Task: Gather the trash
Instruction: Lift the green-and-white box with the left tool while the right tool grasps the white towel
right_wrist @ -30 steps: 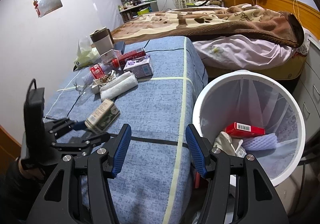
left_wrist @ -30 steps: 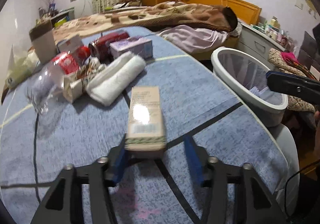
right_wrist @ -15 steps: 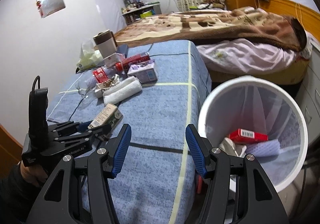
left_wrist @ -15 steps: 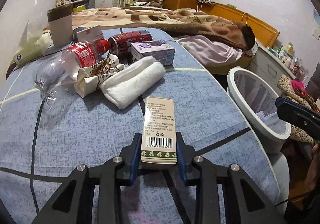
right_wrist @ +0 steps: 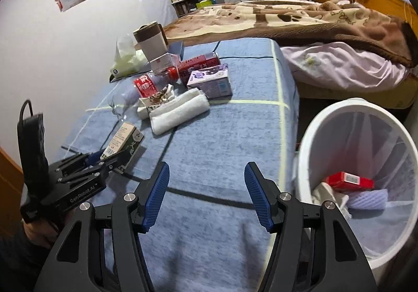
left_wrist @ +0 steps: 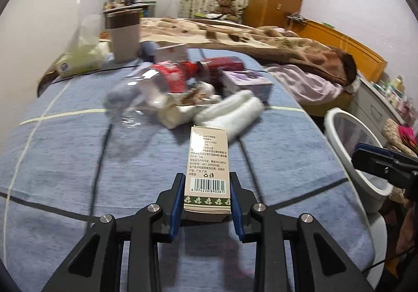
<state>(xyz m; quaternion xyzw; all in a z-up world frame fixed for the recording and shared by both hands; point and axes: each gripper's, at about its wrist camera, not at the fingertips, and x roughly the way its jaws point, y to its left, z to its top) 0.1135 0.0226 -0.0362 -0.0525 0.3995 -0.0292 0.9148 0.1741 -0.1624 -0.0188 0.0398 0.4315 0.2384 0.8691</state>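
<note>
My left gripper (left_wrist: pixel 207 187) is shut on a tan carton with a barcode (left_wrist: pixel 208 169), gripping its near end just above the blue tablecloth (left_wrist: pixel 65 156). The same carton (right_wrist: pixel 121 139) and left gripper (right_wrist: pixel 104 160) show in the right wrist view at the left. My right gripper (right_wrist: pixel 206 195) is open and empty above the table's front edge, beside the white trash bin (right_wrist: pixel 313 130). The bin holds a red box (right_wrist: pixel 348 181) and white wrappers. The bin also shows at the right in the left wrist view (left_wrist: pixel 331 122).
Further back on the table lie a rolled white towel (right_wrist: pixel 179 111), a purple box (right_wrist: pixel 211 80), a red can (right_wrist: pixel 199 66), a clear bottle with red label (right_wrist: pixel 142 85), a crumpled wrapper (right_wrist: pixel 155 98), a cup (right_wrist: pixel 151 41) and a tissue pack (right_wrist: pixel 125 62). A bed (right_wrist: pixel 326 30) stands behind.
My left gripper closed on the carton and lifted its near end slightly. The right gripper stayed open and shifted only a little near the bin.
</note>
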